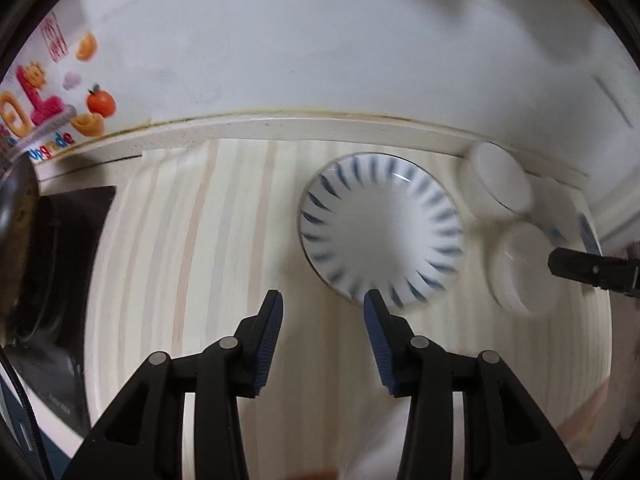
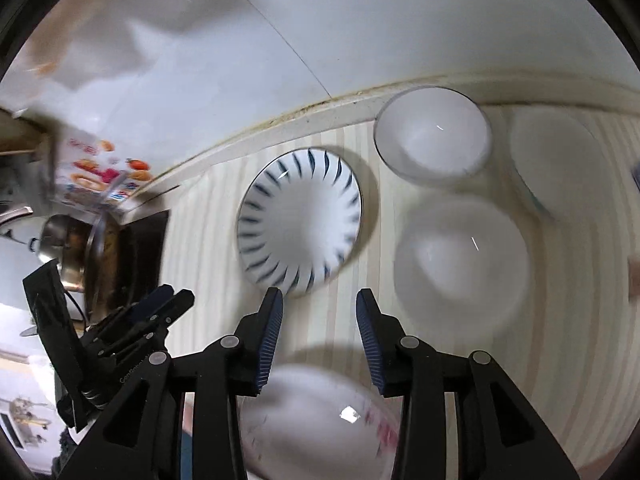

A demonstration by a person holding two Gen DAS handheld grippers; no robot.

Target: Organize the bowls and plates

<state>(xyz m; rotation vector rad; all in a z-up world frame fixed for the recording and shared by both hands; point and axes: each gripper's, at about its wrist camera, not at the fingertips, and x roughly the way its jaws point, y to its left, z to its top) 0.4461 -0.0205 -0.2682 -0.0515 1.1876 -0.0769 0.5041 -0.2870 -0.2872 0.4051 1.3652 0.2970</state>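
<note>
A white plate with blue radial strokes (image 1: 382, 236) (image 2: 300, 216) lies on the pale striped wooden counter. My left gripper (image 1: 323, 298) hovers above the counter just in front of the plate, open with nothing between its fingers. My right gripper (image 2: 319, 295) is also open and empty, hovering near the plate's front rim. To the plate's right stand white bowls: one by the wall (image 2: 432, 136) (image 1: 498, 180) and one nearer (image 2: 460, 264) (image 1: 524, 268). Another white bowl with faint pink marks (image 2: 320, 420) sits below my right gripper. All is blurred.
A further white dish (image 2: 556, 160) lies at the far right. A black stove top (image 1: 60, 260) with a steel pot (image 2: 76, 248) borders the counter on the left. A white wall with colourful stickers (image 1: 96, 100) closes the back. The left gripper (image 2: 160, 304) shows at left.
</note>
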